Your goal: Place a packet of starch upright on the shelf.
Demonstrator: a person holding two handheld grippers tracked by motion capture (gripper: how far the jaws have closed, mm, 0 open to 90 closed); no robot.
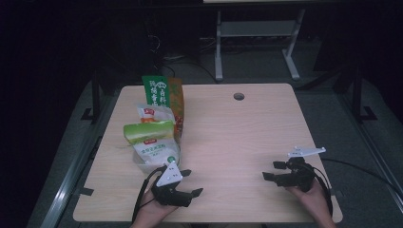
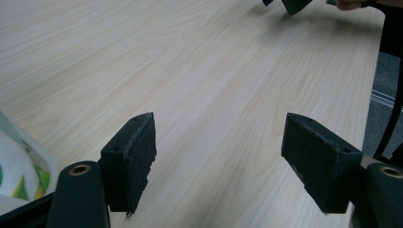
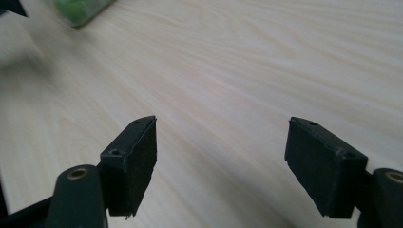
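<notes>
On a light wooden table [image 1: 237, 133], several snack bags lie in a row at the left: a green pack [image 1: 156, 90], an orange pack [image 1: 177, 111], a green-topped bag [image 1: 148, 131] and a white-and-green bag [image 1: 156, 153] nearest me. My left gripper [image 1: 191, 182] stands open just right of that nearest bag, its jaws wide apart over bare wood [image 2: 218, 156]; the bag's corner [image 2: 14, 175] shows at the lower left. My right gripper [image 1: 272, 170] is open near the front right, pointing left, with nothing between its jaws [image 3: 221, 159].
A round cable hole [image 1: 239, 96] sits near the table's far edge. A grey desk frame [image 1: 256, 28] stands on the dark floor behind. A black cable [image 1: 361, 168] trails off the right side. A green bag edge [image 3: 81, 8] lies far ahead of the right gripper.
</notes>
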